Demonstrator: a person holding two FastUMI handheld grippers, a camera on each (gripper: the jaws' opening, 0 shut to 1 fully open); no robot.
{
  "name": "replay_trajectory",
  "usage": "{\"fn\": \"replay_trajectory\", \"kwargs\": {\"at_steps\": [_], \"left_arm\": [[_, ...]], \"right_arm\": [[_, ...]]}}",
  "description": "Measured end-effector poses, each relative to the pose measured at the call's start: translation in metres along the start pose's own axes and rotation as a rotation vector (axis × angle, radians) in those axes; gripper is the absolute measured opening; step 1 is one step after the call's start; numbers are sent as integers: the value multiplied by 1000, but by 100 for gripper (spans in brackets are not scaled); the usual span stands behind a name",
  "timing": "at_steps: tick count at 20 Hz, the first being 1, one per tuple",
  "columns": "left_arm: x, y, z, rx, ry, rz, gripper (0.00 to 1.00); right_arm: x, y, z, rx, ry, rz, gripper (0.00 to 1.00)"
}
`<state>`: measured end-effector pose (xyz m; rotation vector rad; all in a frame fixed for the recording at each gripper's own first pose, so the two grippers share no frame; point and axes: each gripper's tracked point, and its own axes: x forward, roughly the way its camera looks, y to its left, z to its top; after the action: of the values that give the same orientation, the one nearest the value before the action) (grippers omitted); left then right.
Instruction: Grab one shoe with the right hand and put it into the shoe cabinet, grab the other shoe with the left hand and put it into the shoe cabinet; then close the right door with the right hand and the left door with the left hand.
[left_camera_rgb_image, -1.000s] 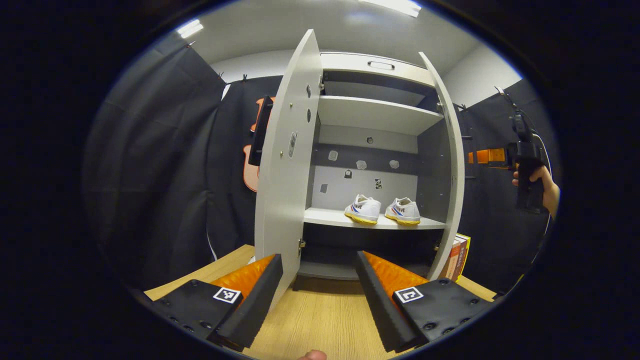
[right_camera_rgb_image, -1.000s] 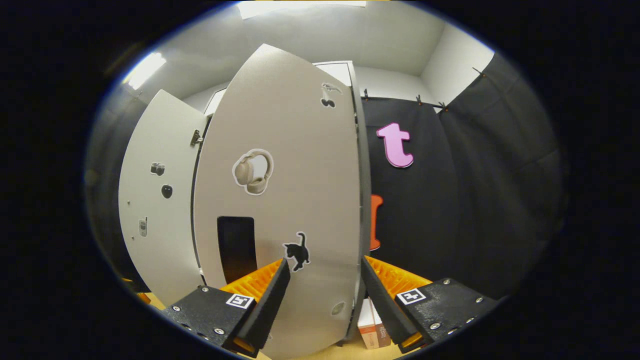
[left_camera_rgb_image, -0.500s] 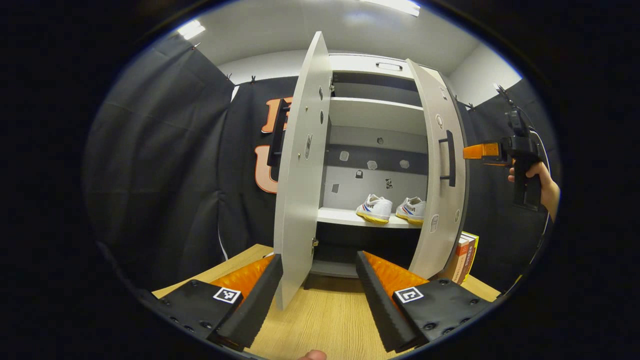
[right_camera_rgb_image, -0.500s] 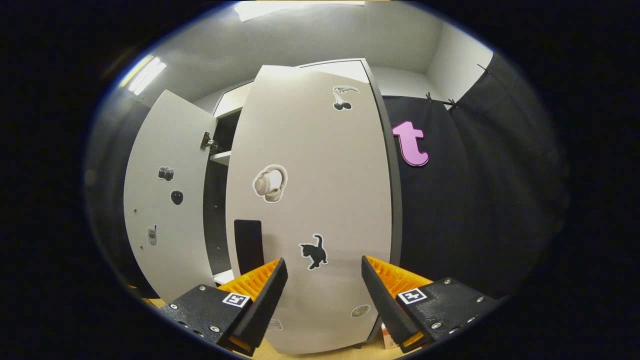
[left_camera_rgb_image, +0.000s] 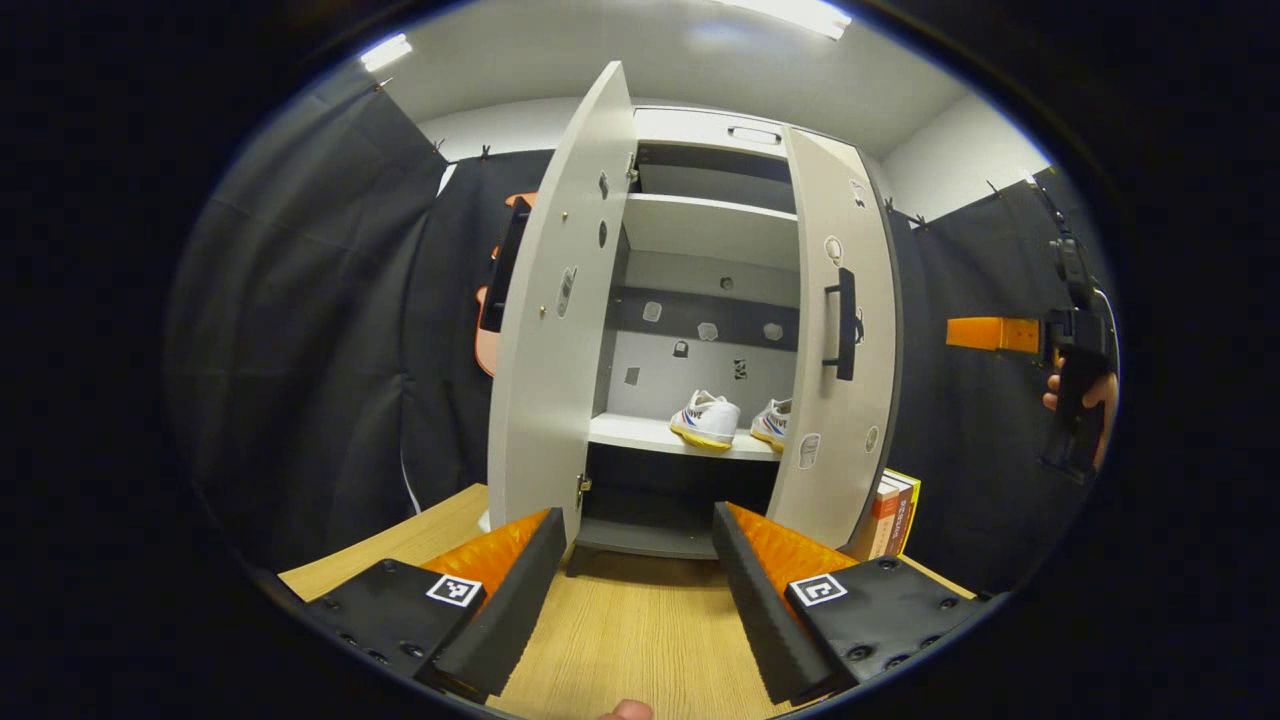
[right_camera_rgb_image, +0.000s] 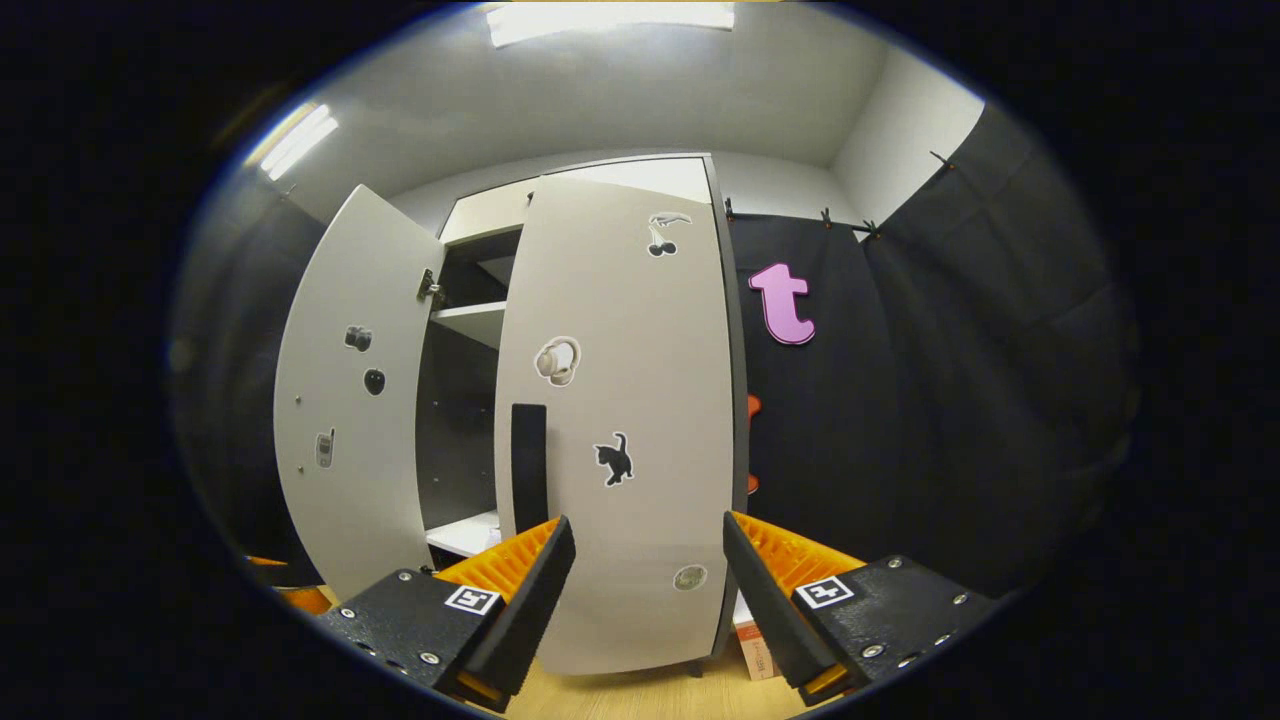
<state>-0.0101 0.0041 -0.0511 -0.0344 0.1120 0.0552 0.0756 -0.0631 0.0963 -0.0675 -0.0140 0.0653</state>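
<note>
While both cabinet doors stand off their frame, the shoe cabinet (left_camera_rgb_image: 715, 225) serves as the reference for all positions below. It stands on a wooden floor (left_camera_rgb_image: 640, 640) against the black cloth wall.

Shoes: two white shoes sit side by side on the cabinet's middle shelf (left_camera_rgb_image: 640, 432). The left shoe (left_camera_rgb_image: 706, 420) is in full sight, sole trimmed in yellow. The right shoe (left_camera_rgb_image: 772, 424) is partly hidden behind the edge of the right door.

Doors: the left door (left_camera_rgb_image: 550, 320) is swung wide, nearly edge-on to the left gripper view, its inner face carrying small stickers. The right door (left_camera_rgb_image: 840, 350) is swung most of the way toward the cabinet front but is not flush; a gap remains between the two doors through which shelves and shoes are seen. A dark bar handle (left_camera_rgb_image: 840, 322) is mounted on its outer face, along with several stickers, including a cat sticker (right_camera_rgb_image: 613, 459) and a headphone sticker (right_camera_rgb_image: 557, 361).

Left gripper (left_camera_rgb_image: 638, 590): fingers spread apart, holding nothing, positioned low in front of the cabinet, with the left door's lower edge just above the left finger.

Right gripper (right_camera_rgb_image: 645, 590): fingers spread apart, holding nothing, facing the outer face of the right door. No contact with the door can be confirmed. In the left gripper view, this gripper sits to the right of the cabinet, well apart from it, held by a hand (left_camera_rgb_image: 1090, 395).

Other items: upright books (left_camera_rgb_image: 888, 515) stand at the cabinet's lower right, just beside it.
</note>
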Motion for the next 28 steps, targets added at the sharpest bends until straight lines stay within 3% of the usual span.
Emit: {"fn": "replay_trajectory", "kwargs": {"at_steps": [1,4,6,7,8,12,14,17,20,23,28], "left_arm": [[0,-4,2,6,-4,-9,96],[1,-17,7,22,-11,-35,99],[0,-24,8,25,-12,-49,93],[1,-28,8,25,-10,-53,99],[1,-29,7,19,-8,-55,99],[5,-26,32,-82,-49,-48,96],[9,2,68,-140,-105,-4,92],[15,84,113,-163,-152,144,96],[24,160,154,-178,-236,269,92],[61,204,165,-115,-210,305,96],[117,237,158,-83,-163,348,96]], "right_arm": [[-11,3,-7,1,0,-5,92],[-43,15,-32,13,16,-3,92],[-61,22,-54,38,43,-2,92],[-69,24,-66,54,59,1,92],[-74,26,-76,70,72,-1,92],[-81,25,-92,109,90,12,92],[-82,18,-95,93,94,0,92],[-81,17,-96,84,96,-26,92],[-89,13,-102,91,87,-58,92],[-94,17,-107,117,98,-54,92],[-96,12,-107,126,106,-61,92]]}}
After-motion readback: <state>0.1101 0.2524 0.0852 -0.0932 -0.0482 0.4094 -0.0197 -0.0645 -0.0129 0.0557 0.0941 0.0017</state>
